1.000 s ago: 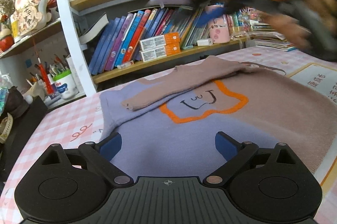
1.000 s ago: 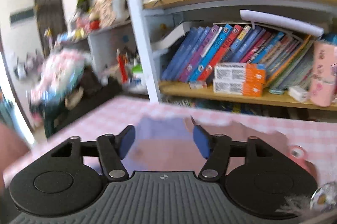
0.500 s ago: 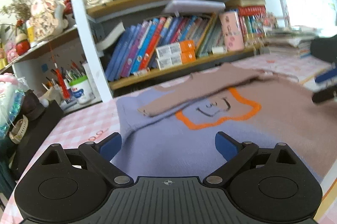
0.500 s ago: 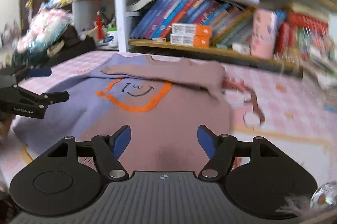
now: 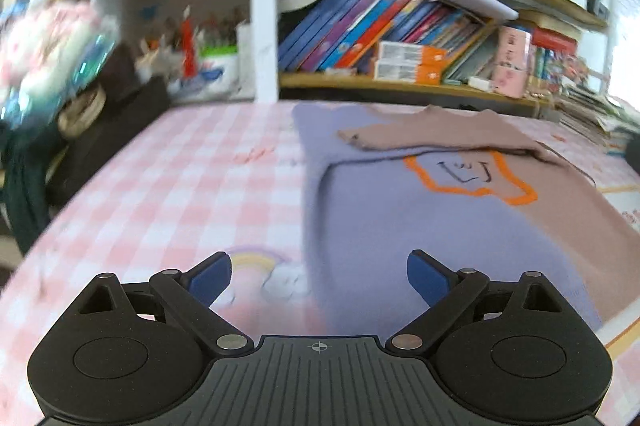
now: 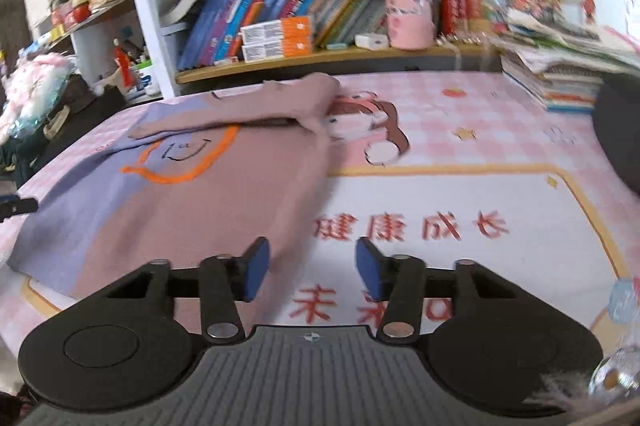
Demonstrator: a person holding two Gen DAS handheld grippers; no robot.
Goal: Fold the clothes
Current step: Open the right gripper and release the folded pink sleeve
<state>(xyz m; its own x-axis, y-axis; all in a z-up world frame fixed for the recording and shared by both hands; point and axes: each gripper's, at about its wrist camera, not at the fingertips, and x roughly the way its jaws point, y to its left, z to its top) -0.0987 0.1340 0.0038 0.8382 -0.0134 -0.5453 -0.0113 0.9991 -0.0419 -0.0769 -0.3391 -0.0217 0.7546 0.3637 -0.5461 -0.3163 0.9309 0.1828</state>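
Lying flat on the desk [image 6: 460, 154], the sweater [image 6: 192, 202] is your landmark: half lilac, half dusty brown, with an orange-outlined smiley patch [image 6: 186, 154] on its chest, and one brown sleeve [image 6: 240, 110] already folded across the upper part, just above that patch; the desk wears a pink checked cloth with cartoon prints and red characters beside the sweater's brown edge. Your left claw [image 5: 319, 276] hangs low at the sweater's lilac side edge, near the hem; its jaws stand wide and are closing a little, with the lilac edge and a printed rainbow [image 5: 256, 262] on the cloth showing in the gap, and the blue pads [image 5: 210, 276] press on nothing. Your right claw [image 6: 309, 268] sits at the opposite, brown side edge of the sweater, also near the hem; its jaws are about half open and closing, the left pad [image 6: 256, 268] over the brown fabric's border and the other over the bare cloth, and neither pad grips the fabric yet, so you hold nothing in either hand. Beyond the sweater's collar end runs a bookshelf [image 6: 320, 56] packed with leaning books and a pink tin [image 6: 408, 10]; a stack of booklets [image 6: 560, 82] lies on the desk well off the sweater's brown side.
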